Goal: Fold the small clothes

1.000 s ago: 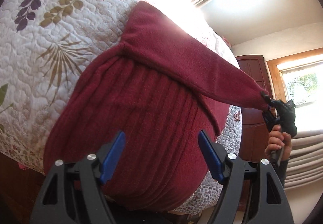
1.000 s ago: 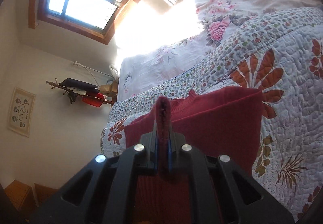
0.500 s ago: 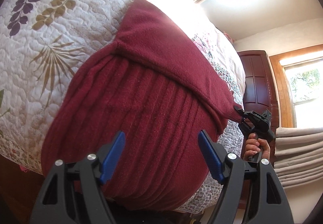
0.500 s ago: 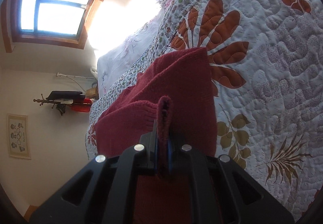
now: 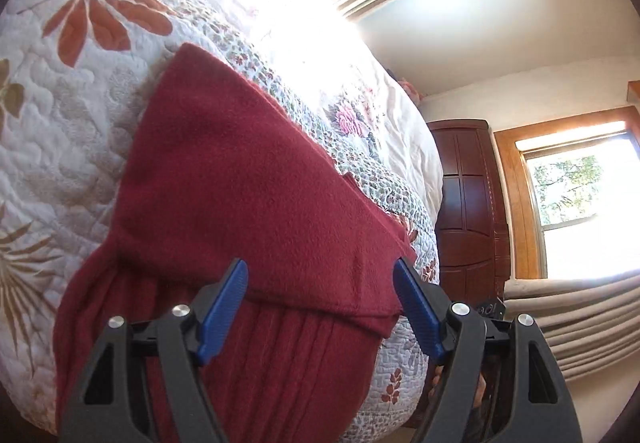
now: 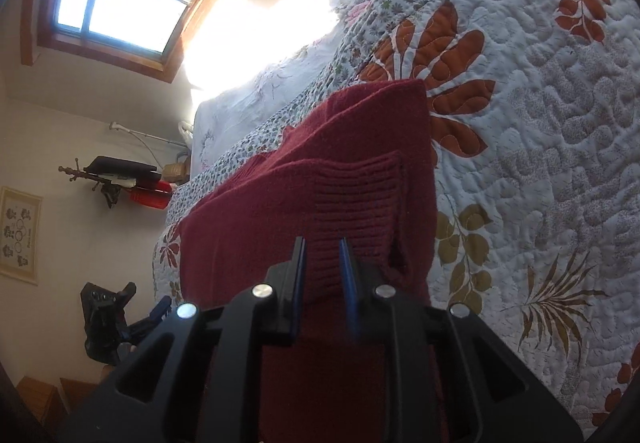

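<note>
Nearest, left gripper (image 5: 320,307) spread wide and empty above the ribbed hem of the maroon sweater (image 5: 240,203). Right gripper (image 6: 322,279) slackened to a narrow gap, cuff of the sleeve (image 6: 356,203) just beyond its tips, apparently let go. Sleeve laid across the body, sweater flat on the floral quilt (image 6: 540,103). Best now: draw back low and straight, no snagging the knit; smooth the folded edge before taking the hem.

Your left wrist view sits close over red garment (image 5: 248,203), facing 12 o'clock across quilt (image 5: 60,103); right view shares both.
</note>
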